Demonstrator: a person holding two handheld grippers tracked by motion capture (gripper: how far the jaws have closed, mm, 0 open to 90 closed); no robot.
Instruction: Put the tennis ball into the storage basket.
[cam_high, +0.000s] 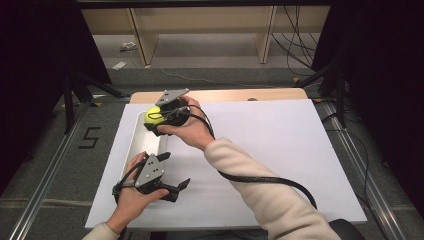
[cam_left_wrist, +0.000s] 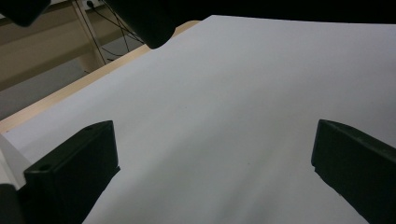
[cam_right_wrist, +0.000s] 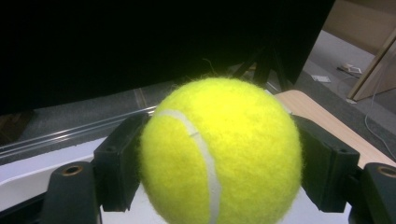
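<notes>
While the left gripper (cam_high: 172, 187) hovers low at the near edge of the white sheet (cam_high: 280, 150) that covers the table, its black fingers (cam_left_wrist: 74, 172) are spread wide with nothing between them, pointing out across the bare sheet. Just beyond it lies the long white plastic tray (cam_high: 145, 142), running away along the left side of the sheet. Farther up, over the tray's far end, the right gripper (cam_high: 156, 120) has its fingers (cam_right_wrist: 119, 163) clamped on either side of the fuzzy yellow tennis ball (cam_right_wrist: 219, 151), holding it clear above the tray.
</notes>
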